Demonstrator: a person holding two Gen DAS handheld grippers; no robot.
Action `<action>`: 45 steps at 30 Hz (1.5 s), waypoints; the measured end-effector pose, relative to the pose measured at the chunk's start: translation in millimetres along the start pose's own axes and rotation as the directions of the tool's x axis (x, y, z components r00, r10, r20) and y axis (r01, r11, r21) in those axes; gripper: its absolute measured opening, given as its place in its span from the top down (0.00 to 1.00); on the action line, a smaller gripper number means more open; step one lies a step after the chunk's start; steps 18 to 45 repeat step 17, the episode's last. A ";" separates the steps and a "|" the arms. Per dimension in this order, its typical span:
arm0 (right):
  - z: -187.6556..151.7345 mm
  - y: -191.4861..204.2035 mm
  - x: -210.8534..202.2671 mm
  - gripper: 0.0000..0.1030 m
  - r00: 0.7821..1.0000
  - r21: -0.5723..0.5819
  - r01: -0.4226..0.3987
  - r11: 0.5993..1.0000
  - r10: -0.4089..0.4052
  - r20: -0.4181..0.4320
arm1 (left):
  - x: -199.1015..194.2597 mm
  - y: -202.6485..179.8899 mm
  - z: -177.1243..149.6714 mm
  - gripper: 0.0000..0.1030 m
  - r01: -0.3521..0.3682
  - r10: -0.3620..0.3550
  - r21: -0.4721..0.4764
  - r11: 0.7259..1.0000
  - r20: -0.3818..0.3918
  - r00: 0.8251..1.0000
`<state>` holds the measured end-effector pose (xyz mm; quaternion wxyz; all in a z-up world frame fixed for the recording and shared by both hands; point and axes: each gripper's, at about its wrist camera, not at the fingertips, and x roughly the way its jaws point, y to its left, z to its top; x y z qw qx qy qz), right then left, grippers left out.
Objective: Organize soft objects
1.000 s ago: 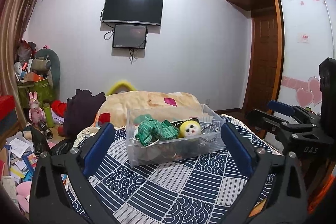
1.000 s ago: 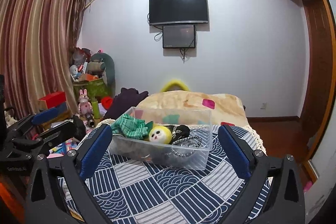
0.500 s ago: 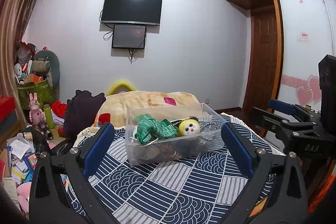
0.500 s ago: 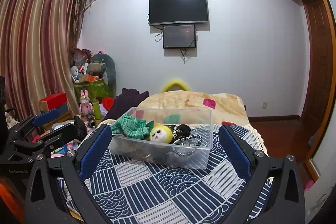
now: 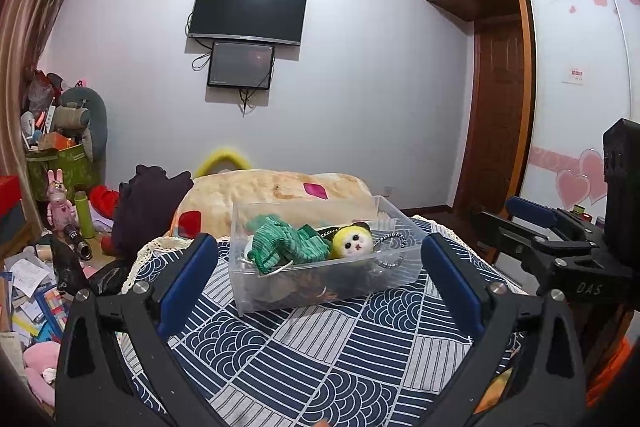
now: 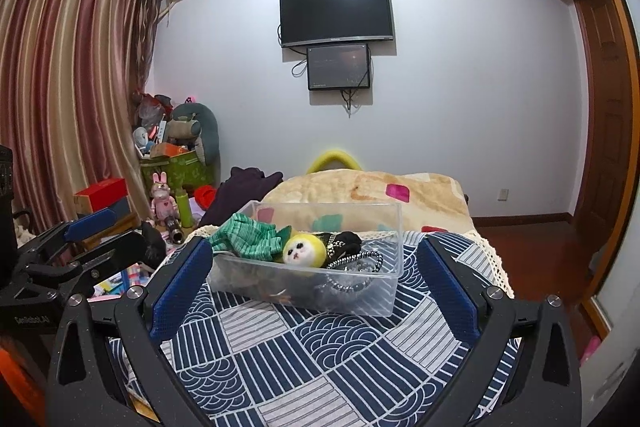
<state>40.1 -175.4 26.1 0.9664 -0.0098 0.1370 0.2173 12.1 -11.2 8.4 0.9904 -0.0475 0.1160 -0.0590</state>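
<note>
Holding both tools back from the work, you have your left gripper [image 5: 320,259] spread wide and empty, and your right gripper [image 6: 314,261] spread just as wide, nothing between its blue pads [image 6: 182,287]. A clear plastic bin [image 5: 320,287] sits on the patterned blue-and-white cloth [image 5: 320,359], framed between the fingers in both wrist views and touching neither tool. Inside it lie the soft things: a green knitted piece [image 5: 286,245] draped over the bin's left rim, a yellow plush head [image 5: 352,243] beside it, and a dark toy [image 6: 340,241] with beaded cords [image 6: 352,265] toward the right. Bare cloth lies open in front of the bin. Behind it a beige blanket [image 6: 380,195] rises close to the far wall of the bin. Left of the cloth's lace edge [image 5: 156,249], the floor is crowded with toys and boxes.
</note>
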 end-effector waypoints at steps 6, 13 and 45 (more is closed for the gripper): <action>-0.3 0.5 -0.3 0.01 1.000 0.000 0.001 1.000 -0.001 0.001 | 2.0 0.9 -1.2 0.00 -0.001 0.001 -0.012 1.000 -0.011 1.000; -0.6 0.1 0.0 0.01 1.000 0.001 -0.001 1.000 0.001 0.001 | 2.5 2.8 -1.3 0.00 0.008 -0.009 -0.020 1.000 -0.018 1.000; -1.4 0.5 0.0 0.01 1.000 0.001 0.001 1.000 -0.001 -0.001 | 3.6 2.2 -1.8 0.00 0.014 -0.014 -0.018 1.000 -0.031 0.999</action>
